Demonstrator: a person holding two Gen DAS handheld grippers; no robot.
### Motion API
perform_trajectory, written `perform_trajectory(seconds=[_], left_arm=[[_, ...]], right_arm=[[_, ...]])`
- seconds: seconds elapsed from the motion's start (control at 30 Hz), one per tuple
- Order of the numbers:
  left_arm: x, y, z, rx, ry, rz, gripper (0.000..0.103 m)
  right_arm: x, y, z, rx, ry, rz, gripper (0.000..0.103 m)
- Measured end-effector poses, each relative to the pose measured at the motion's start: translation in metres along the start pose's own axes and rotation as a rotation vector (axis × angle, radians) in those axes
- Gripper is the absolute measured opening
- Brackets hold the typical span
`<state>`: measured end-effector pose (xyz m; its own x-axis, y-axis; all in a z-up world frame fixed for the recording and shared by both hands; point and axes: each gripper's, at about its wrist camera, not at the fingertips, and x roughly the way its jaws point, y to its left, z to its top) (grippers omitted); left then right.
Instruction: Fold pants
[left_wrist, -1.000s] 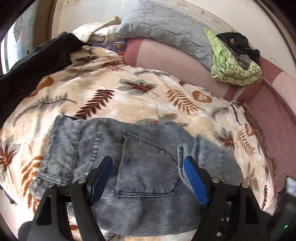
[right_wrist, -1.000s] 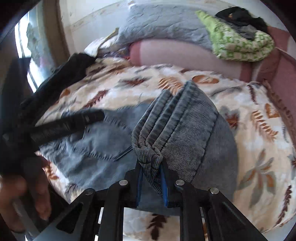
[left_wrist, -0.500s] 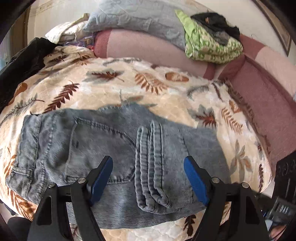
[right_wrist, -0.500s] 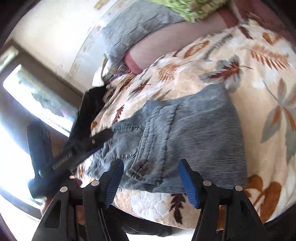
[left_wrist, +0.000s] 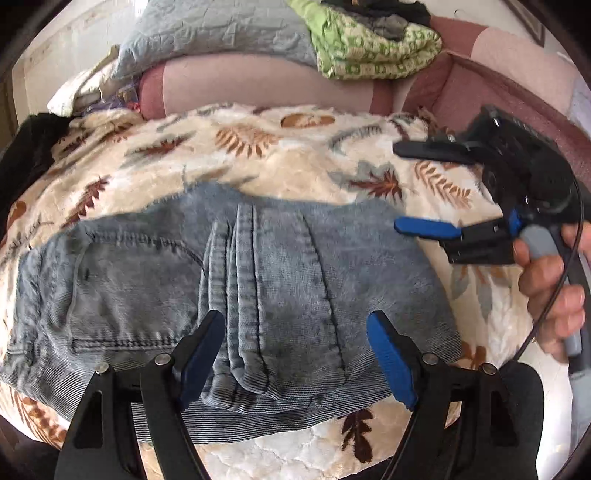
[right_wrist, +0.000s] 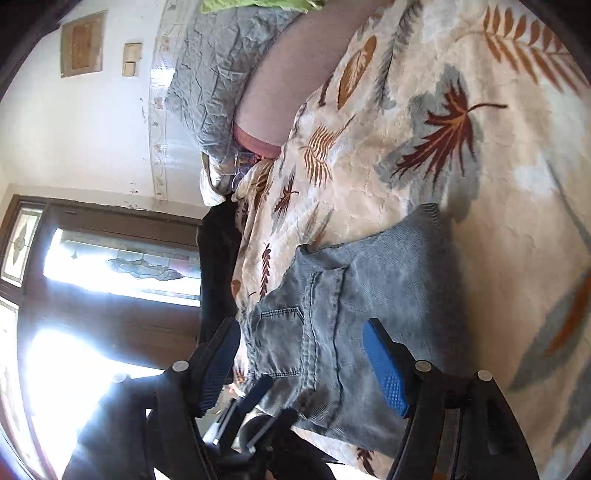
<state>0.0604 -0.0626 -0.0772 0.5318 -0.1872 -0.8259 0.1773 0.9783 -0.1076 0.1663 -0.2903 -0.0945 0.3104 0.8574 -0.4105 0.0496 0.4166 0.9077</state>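
Left tongs (left_wrist: 295, 354): released — blue pads spread wide, nothing between them; they hover just over the near edge of the pants.
Right tongs (left_wrist: 410, 188): released — seen from the left wrist view to the right of the left tongs, one black finger above and one blue-padded finger below, with a clear gap; a hand (left_wrist: 550, 284) grips the handle. In the right wrist view (right_wrist: 301, 362) the pads stand wide apart over the denim.
Pants (left_wrist: 229, 291): grey-blue denim, folded into a compact block lying flat on the bedspread, directly ahead of the left tongs; back pocket to the left of those tongs, stacked leg hems running forward between their pads, smooth folded panel to the right. In the right wrist view (right_wrist: 369, 295) the block lies ahead of and beneath the right tongs, pocket stitching nearer the left pad.
Contact: neither pair of tongs grasps the pants; whether a pad brushes the cloth cannot be told.
Bedspread (left_wrist: 258, 155): cream with brown and grey leaf print — extends beyond the pants on all sides.
Beyond the pants: pink bolster (left_wrist: 240, 85), with a grey pillow (left_wrist: 221, 33) and green patterned cloth (left_wrist: 369, 48) on top.
Left of the left tongs, far: dark garment (left_wrist: 22, 155) at the bed's edge.
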Motion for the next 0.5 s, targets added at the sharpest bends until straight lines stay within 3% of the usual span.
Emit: perform_trajectory(seconds=[0.03, 0.1, 0.2, 0.27, 0.37, 0.43, 0.5], left_arm=[[0.020, 0.001, -0.003, -0.012, 0.068, 0.020, 0.079], [0.022, -0.007, -0.013, 0.054, 0.016, 0.063, 0.080], [0.022, -0.012, -0.018, 0.085, 0.015, 0.085, 0.080], [0.023, -0.010, -0.018, 0.078, 0.011, 0.073, 0.080], [0.024, -0.012, -0.019, 0.088, 0.005, 0.081, 0.081], [0.023, -0.011, -0.018, 0.085, 0.006, 0.079, 0.081], [0.022, -0.010, -0.018, 0.079, 0.006, 0.071, 0.081]], right_arm=[[0.012, -0.006, 0.012, -0.004, 0.020, -0.039, 0.072], [0.023, -0.029, 0.029, 0.049, -0.004, -0.141, 0.072], [0.019, -0.026, 0.036, 0.049, -0.023, -0.067, 0.072], [0.016, -0.011, 0.038, -0.031, -0.042, -0.072, 0.072], [0.026, -0.025, 0.052, 0.006, -0.037, -0.128, 0.072], [0.027, -0.037, 0.058, 0.058, -0.025, -0.090, 0.072], [0.012, -0.022, 0.052, 0.019, -0.061, -0.078, 0.072]])
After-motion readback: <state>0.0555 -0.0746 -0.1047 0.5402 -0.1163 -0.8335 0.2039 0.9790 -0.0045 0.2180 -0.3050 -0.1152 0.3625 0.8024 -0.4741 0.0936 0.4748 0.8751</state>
